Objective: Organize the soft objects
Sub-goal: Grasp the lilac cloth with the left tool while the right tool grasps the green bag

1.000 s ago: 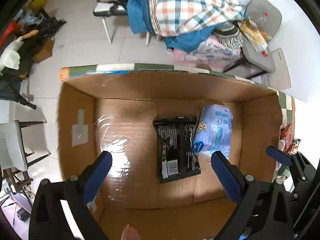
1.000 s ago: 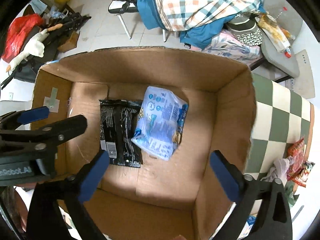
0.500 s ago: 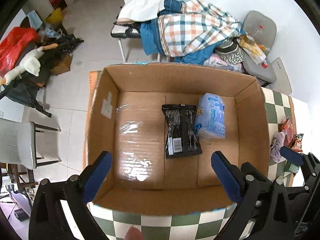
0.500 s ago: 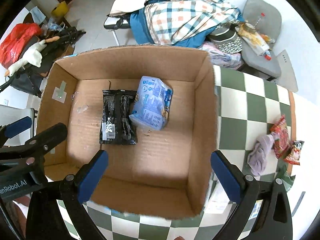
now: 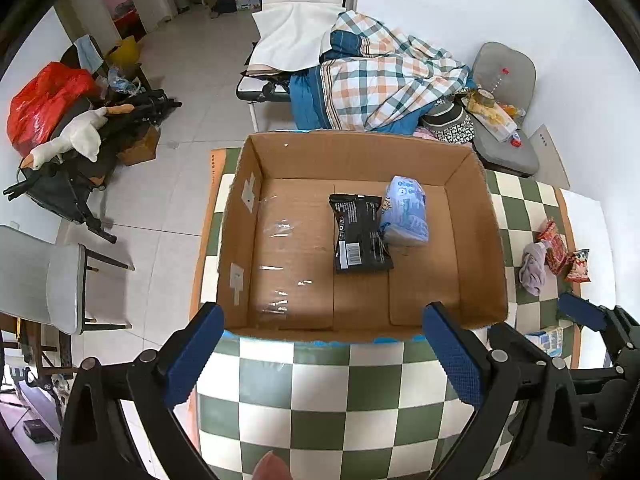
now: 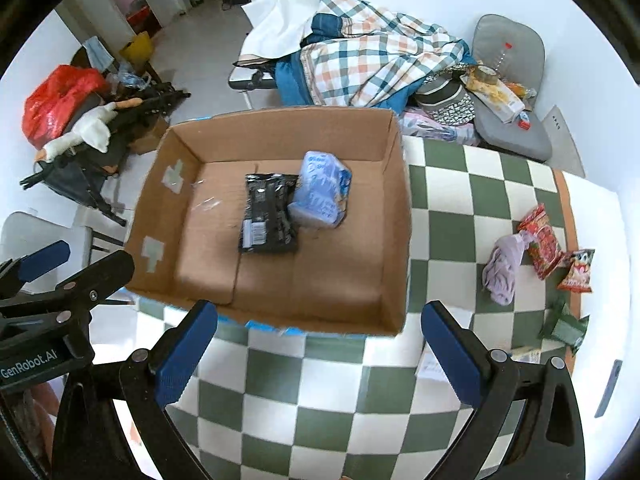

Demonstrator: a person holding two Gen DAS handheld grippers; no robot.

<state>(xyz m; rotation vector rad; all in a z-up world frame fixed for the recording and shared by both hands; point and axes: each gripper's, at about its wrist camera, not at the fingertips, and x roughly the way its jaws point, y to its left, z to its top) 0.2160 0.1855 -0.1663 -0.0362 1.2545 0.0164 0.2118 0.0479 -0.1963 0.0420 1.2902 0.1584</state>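
Note:
An open cardboard box point(image 5: 476, 204) point(image 6: 396, 216) stands on the green-and-white checked table point(image 5: 320, 392) point(image 6: 320, 392). Inside lie a black packet point(image 5: 358, 234) point(image 6: 268, 216) and a pale blue soft pack point(image 5: 406, 212) point(image 6: 320, 190) leaning against it. To the right of the box lie a lilac cloth point(image 5: 534, 268) point(image 6: 504, 266), red snack packets point(image 5: 556, 248) point(image 6: 544, 242) and a green packet point(image 6: 564, 322). My left gripper point(image 5: 320, 360) hovers open over the table before the box's near wall. My right gripper point(image 6: 318, 354) is open too, nearer the box's right corner. Neither holds anything.
Beyond the table stands a chair piled with checked bedding point(image 5: 380, 84) and a grey chair point(image 5: 504, 120) with clutter. A red bag point(image 5: 44, 100) and a white plush goose point(image 5: 68, 140) lie on the floor to the left. A white chair point(image 5: 48, 280) is near the table's left side.
Both grippers have pulled back and up out of the box, from over its floor to above the table in front of it. Both stayed open. The packets in the box have not moved.

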